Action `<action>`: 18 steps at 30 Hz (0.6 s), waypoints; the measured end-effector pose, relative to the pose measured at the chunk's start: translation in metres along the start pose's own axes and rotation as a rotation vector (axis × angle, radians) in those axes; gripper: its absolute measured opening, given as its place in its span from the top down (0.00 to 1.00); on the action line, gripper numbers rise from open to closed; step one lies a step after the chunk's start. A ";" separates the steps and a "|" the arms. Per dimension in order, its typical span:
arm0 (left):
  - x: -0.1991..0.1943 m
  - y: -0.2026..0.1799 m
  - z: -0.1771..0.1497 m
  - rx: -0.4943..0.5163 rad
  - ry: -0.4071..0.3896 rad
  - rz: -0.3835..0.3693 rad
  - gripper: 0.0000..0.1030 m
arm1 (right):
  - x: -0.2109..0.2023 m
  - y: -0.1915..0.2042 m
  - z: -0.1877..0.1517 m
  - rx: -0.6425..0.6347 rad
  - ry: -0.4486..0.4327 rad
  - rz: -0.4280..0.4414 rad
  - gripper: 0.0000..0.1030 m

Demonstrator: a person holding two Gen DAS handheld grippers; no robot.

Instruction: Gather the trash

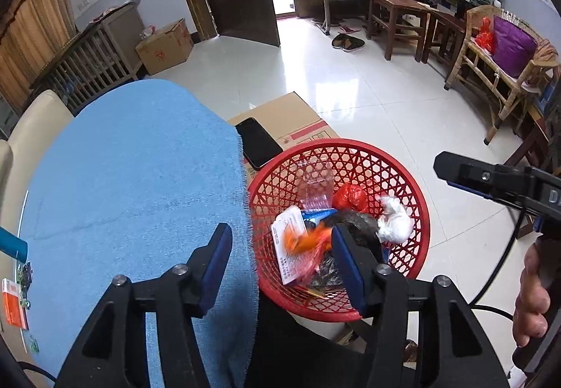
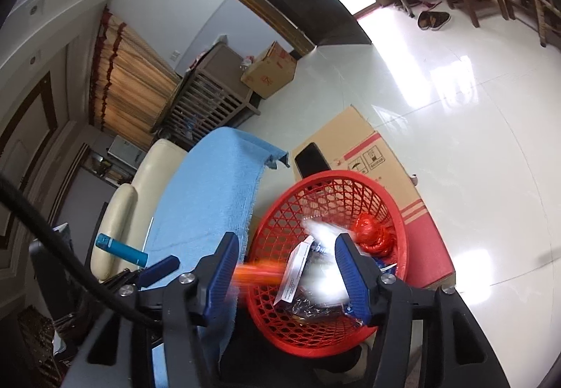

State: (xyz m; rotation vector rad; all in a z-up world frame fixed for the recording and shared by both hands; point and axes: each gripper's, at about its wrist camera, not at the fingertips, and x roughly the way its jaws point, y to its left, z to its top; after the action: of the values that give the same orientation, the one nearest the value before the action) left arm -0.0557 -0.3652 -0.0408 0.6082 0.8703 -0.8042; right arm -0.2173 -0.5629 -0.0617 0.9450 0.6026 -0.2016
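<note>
Over the red basket [image 1: 413, 212], I have both tools spread with nothing pinched between their pads. The left tool [image 1: 280, 258] hangs above the basket's near-left rim, the right tool [image 2: 284, 269] just beside it. An orange-and-clear wrapper [image 1: 308, 242] shows blurred between them, apparently dropping into the basket; I judge this the release step of a trash drop. Already inside lie a white printed packet [image 1: 289, 244], a red crumpled bag [image 1: 350, 195], a white wad [image 1: 394, 221] and a clear plastic piece [image 1: 317, 184]. The packet's long axis runs near to far, leaning slightly left. The basket sits beside the blue cloth [image 1: 140, 177] on the surface. Next, I would lift clear and look left, where a blue tube [image 2: 121, 249] lies.
</note>
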 end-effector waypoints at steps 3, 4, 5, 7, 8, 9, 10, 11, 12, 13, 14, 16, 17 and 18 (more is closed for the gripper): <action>-0.019 0.010 -0.006 -0.007 -0.038 0.049 0.42 | 0.003 0.005 -0.001 -0.015 0.008 -0.008 0.40; -0.024 0.014 -0.009 -0.010 -0.055 0.073 0.39 | 0.002 0.011 -0.003 -0.039 0.007 0.000 0.40; -0.037 0.024 -0.014 -0.026 -0.084 0.123 0.36 | 0.002 0.019 -0.004 -0.062 0.007 0.007 0.40; -0.053 0.040 -0.022 -0.067 -0.115 0.187 0.27 | 0.002 0.040 -0.006 -0.124 0.004 0.021 0.40; -0.067 0.055 -0.028 -0.109 -0.137 0.227 0.27 | 0.003 0.051 -0.008 -0.156 0.001 0.024 0.40; -0.077 0.067 -0.034 -0.143 -0.153 0.253 0.27 | 0.003 0.063 -0.010 -0.190 -0.003 0.025 0.40; -0.088 0.078 -0.039 -0.175 -0.167 0.280 0.27 | 0.005 0.080 -0.014 -0.235 -0.007 0.024 0.40; -0.097 0.088 -0.045 -0.201 -0.177 0.305 0.26 | 0.006 0.093 -0.018 -0.273 -0.009 0.023 0.40; -0.108 0.101 -0.052 -0.235 -0.188 0.340 0.25 | 0.007 0.111 -0.024 -0.324 -0.012 0.021 0.40; -0.117 0.112 -0.060 -0.263 -0.198 0.368 0.22 | 0.009 0.127 -0.030 -0.370 -0.016 0.018 0.40; -0.126 0.121 -0.066 -0.288 -0.206 0.392 0.20 | 0.011 0.142 -0.036 -0.415 -0.020 0.014 0.40; -0.142 0.139 -0.081 -0.341 -0.224 0.432 0.20 | 0.014 0.177 -0.051 -0.519 -0.036 -0.001 0.40; -0.151 0.150 -0.091 -0.375 -0.235 0.450 0.20 | 0.015 0.192 -0.058 -0.559 -0.046 -0.004 0.40; -0.160 0.160 -0.100 -0.409 -0.242 0.466 0.20 | 0.016 0.206 -0.066 -0.596 -0.054 -0.003 0.40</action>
State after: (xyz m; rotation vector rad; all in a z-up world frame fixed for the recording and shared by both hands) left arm -0.0308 -0.1431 0.0655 0.3207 0.6105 -0.2564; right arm -0.1441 -0.3886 0.0444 0.3616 0.5682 -0.0426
